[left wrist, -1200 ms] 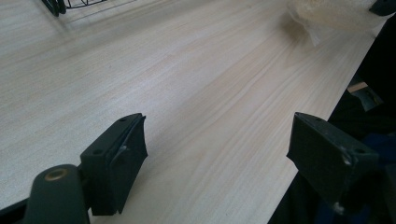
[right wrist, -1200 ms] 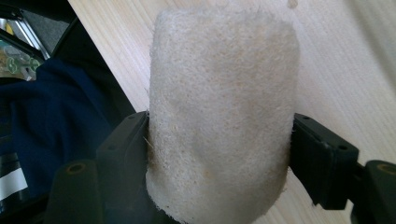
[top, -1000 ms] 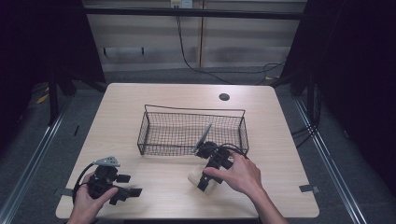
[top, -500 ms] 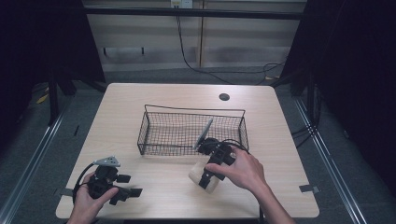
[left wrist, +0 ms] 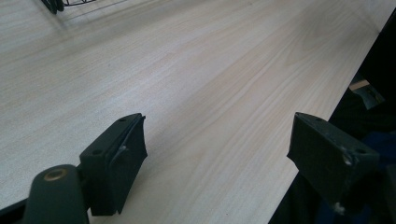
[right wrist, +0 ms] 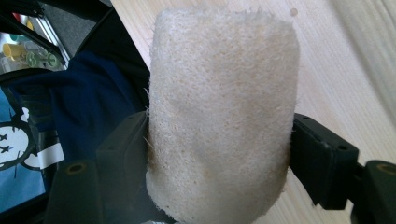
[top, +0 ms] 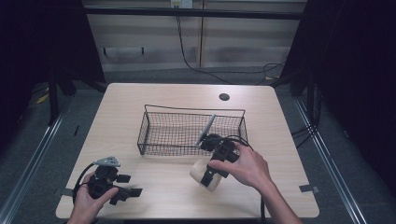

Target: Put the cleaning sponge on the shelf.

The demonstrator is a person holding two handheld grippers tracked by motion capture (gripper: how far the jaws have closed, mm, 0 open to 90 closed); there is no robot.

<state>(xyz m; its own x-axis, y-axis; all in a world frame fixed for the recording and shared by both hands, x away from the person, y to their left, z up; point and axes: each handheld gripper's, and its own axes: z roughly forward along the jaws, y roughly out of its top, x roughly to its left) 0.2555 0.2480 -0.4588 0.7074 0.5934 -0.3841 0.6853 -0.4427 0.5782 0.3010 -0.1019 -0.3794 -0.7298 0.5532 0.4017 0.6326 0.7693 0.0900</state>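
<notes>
A pale, fibrous loofah sponge [top: 202, 173] [right wrist: 223, 112] is clamped between the jaws of my right gripper [top: 208, 177] [right wrist: 219, 154], just in front of the black wire basket [top: 154, 140] near the table's middle. In the right gripper view the sponge stands between both black jaws, which press its sides. My left gripper [top: 133, 192] [left wrist: 219, 154] rests at the front left of the table, jaws wide open over bare wood with nothing between them.
The wooden table [top: 140, 100] has a round cable hole [top: 224, 97] at the back. A grey flat piece [top: 205, 129] leans inside the basket. A strip of tape [top: 309, 189] lies near the front right edge. The table's front edge is close behind the left gripper.
My right gripper has carried the sponge slightly toward the front of the table, away from the basket. The left gripper has stayed put.
</notes>
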